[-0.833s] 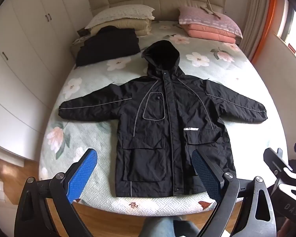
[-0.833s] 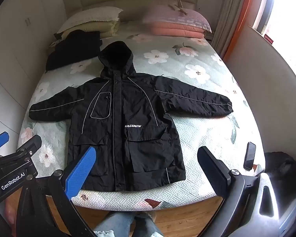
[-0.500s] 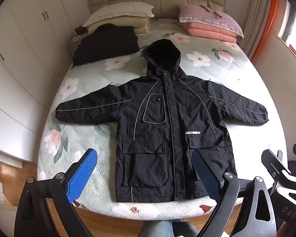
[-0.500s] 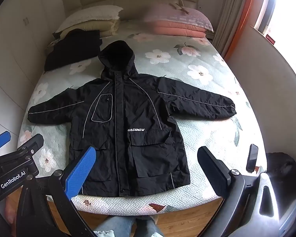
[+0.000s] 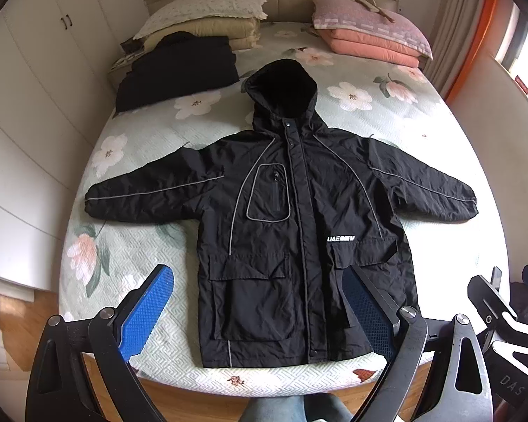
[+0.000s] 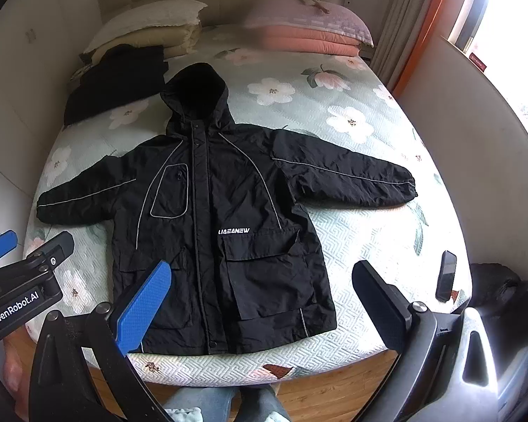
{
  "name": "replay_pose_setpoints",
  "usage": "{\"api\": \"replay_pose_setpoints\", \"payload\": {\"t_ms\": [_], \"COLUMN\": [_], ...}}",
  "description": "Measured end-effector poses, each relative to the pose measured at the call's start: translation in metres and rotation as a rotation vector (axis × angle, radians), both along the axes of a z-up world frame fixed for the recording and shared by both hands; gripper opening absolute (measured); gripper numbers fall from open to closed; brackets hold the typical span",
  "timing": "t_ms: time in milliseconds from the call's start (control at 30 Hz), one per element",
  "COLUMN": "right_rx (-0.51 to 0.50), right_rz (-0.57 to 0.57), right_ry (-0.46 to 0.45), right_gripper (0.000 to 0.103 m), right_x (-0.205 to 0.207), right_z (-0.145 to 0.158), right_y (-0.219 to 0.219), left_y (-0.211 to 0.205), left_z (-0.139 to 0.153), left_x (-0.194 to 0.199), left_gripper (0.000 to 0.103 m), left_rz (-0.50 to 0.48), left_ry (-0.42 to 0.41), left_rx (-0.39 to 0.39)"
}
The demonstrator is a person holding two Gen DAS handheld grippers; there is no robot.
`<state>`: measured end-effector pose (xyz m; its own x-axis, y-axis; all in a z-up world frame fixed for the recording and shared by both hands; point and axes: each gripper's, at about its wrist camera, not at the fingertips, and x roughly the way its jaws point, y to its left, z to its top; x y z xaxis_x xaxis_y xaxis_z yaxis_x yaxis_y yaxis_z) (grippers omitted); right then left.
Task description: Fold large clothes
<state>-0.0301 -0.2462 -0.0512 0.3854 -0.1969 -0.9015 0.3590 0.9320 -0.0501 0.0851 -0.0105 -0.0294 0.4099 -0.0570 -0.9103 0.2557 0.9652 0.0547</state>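
On bed [image 5: 151, 246]: black hooded jacket [image 5: 299, 232] flat, zipped, sleeves spread.

One black hooded jacket [image 5: 299, 239], spread between and beyond the fingers. One folded dark garment [image 5: 179, 70] far past the left fingertip. Two pillow stacks: cream [image 5: 207, 17], pink [image 5: 369, 35]. One phone [image 6: 446, 276] just right of the right finger. Two grippers: left [image 5: 260, 306], right [image 6: 264, 302].
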Motion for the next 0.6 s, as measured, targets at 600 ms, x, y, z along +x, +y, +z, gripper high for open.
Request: {"api": "replay_pose_setpoints", "payload": {"t_ms": [600], "right_rx": [-0.026], "right_rz": [-0.024], "right_ry": [0.059], "right_gripper": [0.103], "right_x": [0.031], "right_z": [-0.014], "right_y": [0.009], "left_y": [-0.001], "left_z": [-0.019], "left_x": [0.039], "left_gripper": [0.097], "left_rz": [-0.035], "left_ry": [0.031], "left_rx": [0.006]}}
